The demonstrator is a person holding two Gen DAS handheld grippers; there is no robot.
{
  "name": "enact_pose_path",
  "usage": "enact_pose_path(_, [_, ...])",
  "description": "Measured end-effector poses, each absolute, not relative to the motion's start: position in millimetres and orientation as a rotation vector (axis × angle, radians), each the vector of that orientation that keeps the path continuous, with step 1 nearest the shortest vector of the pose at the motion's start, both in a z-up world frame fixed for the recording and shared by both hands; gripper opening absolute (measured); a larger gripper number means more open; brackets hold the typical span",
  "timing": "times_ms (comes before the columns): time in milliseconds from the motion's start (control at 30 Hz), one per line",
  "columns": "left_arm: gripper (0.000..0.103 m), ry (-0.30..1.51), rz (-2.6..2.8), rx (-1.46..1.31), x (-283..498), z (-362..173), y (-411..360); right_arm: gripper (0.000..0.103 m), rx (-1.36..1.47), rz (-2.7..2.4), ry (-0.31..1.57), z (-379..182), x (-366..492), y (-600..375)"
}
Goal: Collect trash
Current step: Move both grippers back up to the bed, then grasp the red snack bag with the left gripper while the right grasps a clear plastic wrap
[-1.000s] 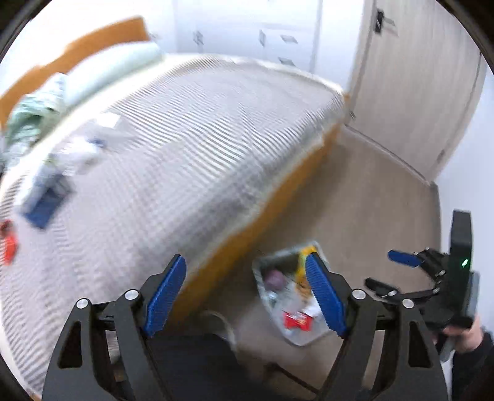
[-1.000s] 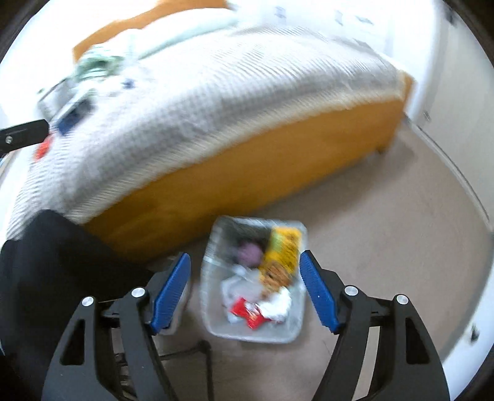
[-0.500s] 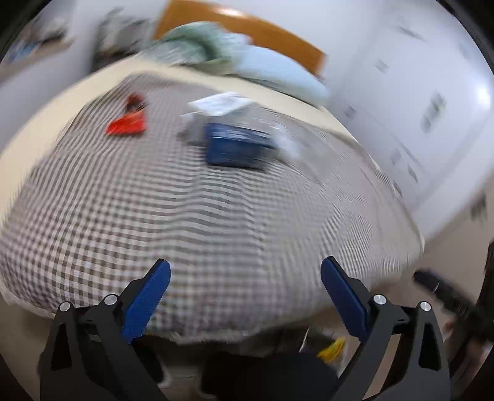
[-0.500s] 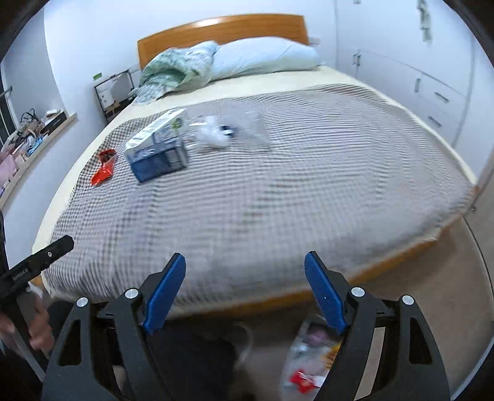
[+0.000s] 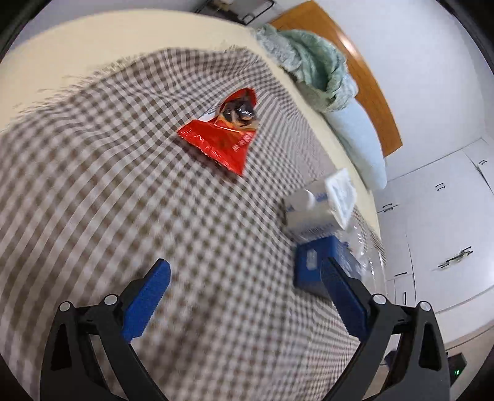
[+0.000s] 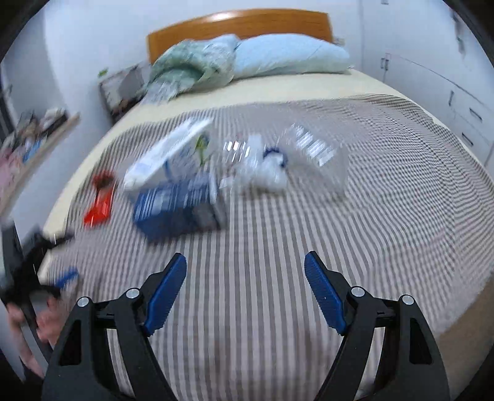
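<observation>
Trash lies scattered on a bed: 2 hand-held grippers hang above a brown-and-white checked blanket [image 5: 129, 191] with nothing between their blue pads. The left gripper [image 5: 244, 296] has its jaws spread wide over bare blanket; a red snack wrapper [image 5: 223, 138] lies flat farther off, ahead of it, well apart from its fingertips, while a blue and white carton [image 5: 318, 228] sits to the right, just beyond the right pad. The right gripper [image 6: 245, 293] is also spread, though its jaws are closing slightly on empty air; in its blurred view the carton [image 6: 176, 191] lies ahead and to the left, the wrapper [image 6: 100, 200] farther left near the bed's edge, and a crumpled clear plastic bag [image 6: 290, 166] to the carton's right. At the far end, a green blanket [image 6: 191, 64] and a pale blue pillow [image 6: 290, 55] rest against the wooden headboard [image 6: 240, 23]
</observation>
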State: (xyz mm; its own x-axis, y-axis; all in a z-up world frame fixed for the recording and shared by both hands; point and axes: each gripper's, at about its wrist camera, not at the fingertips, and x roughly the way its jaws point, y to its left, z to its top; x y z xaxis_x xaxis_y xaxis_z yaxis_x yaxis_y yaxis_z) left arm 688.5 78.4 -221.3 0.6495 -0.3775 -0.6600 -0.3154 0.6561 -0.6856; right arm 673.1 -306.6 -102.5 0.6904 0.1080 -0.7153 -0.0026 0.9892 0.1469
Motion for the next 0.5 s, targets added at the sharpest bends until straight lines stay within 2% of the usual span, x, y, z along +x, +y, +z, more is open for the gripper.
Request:
enact_pose_path(33, [0.094, 0.902, -0.057, -0.874, 699, -221, 82, 0.065, 0.197, 0.058, 0.784, -104, 692, -309])
enact_pose_path(67, [0.094, 0.89, -0.069, -0.86, 706, -219, 86, 0.063, 0.238, 0.059, 0.772, -107, 705, -310])
enact_pose_path(167, [0.094, 0.816, -0.039, -0.764, 730, -210, 97, 0.063, 0.307, 0.043, 0.743, -114, 745, -307])
enact_pose_path(333, [0.094, 0.85, -0.037, -0.778, 753, -223, 123, 0.062, 0.137, -0.023, 0.786, -139, 827, -289])
enact_pose_path(367, [0.094, 0.845, -0.047, -0.797, 757, -225, 129, 0.059, 0.14, -0.047, 0.825, -149, 844, -293])
enact_pose_path(400, [0.094, 0.834, -0.046, -0.799, 760, -225, 135, 0.028, 0.174, -0.055, 0.862, -159, 856, -300])
enact_pose_path(433, [0.094, 0.827, -0.044, -0.795, 765, -227, 142, 0.027, 0.215, -0.072, 0.87, -162, 857, -306])
enact_pose_path(500, [0.094, 0.815, -0.045, -0.788, 771, -230, 147, 0.025, 0.251, -0.075, 0.755, -145, 830, -309])
